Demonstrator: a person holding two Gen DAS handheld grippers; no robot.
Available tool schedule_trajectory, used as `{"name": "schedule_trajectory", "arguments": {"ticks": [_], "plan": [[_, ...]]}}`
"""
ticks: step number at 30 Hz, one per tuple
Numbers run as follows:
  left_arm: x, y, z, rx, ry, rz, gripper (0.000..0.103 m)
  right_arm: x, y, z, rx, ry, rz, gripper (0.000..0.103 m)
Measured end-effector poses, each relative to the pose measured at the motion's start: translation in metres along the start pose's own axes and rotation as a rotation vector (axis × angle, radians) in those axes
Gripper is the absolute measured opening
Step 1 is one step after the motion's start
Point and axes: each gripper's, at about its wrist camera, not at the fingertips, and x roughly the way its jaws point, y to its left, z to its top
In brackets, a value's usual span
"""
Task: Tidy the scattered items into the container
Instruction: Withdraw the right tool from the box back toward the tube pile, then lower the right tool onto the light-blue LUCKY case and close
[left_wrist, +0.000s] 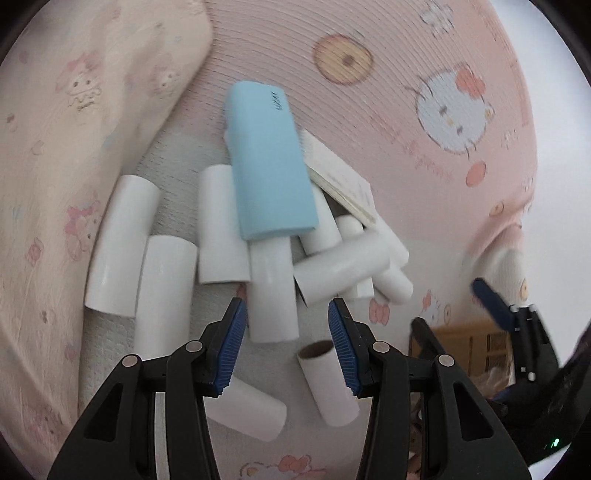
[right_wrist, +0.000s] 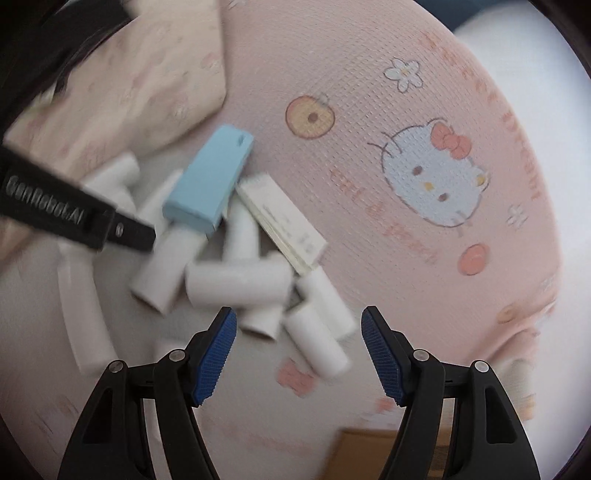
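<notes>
Loosely heaped white tubes (left_wrist: 273, 291) lie under a pale-blue case (left_wrist: 269, 162).

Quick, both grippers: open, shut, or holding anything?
Left gripper: open, holding nothing, above the white tubes.
Right gripper: open, holding nothing.

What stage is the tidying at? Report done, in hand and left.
Done: nothing that shows; the white tubes, the blue case and the flat packet all lie piled on the pink bedspread.
In hand: nothing. The left gripper and right gripper are open above the pile.
Left: every item. Only a corner of the cardboard box shows.
</notes>
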Motion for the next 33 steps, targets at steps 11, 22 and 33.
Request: {"name": "schedule_trajectory", "arguments": {"ticks": [11,22,33], "plan": [[0.009,0.037,0.037,-0.183,-0.076,-0.052,0.056,0.043,0.021,0.022,0.184,-0.028,0.250,0.077],[0.022,0.038,0.050,-0.262,-0.115,-0.134,0.061,0.065,0.044,0.034,0.235,-0.039,0.301,0.078],[0.037,0.037,0.061,-0.299,-0.108,-0.146,0.047,0.083,0.040,0.055,0.313,-0.041,0.358,0.078]]}}
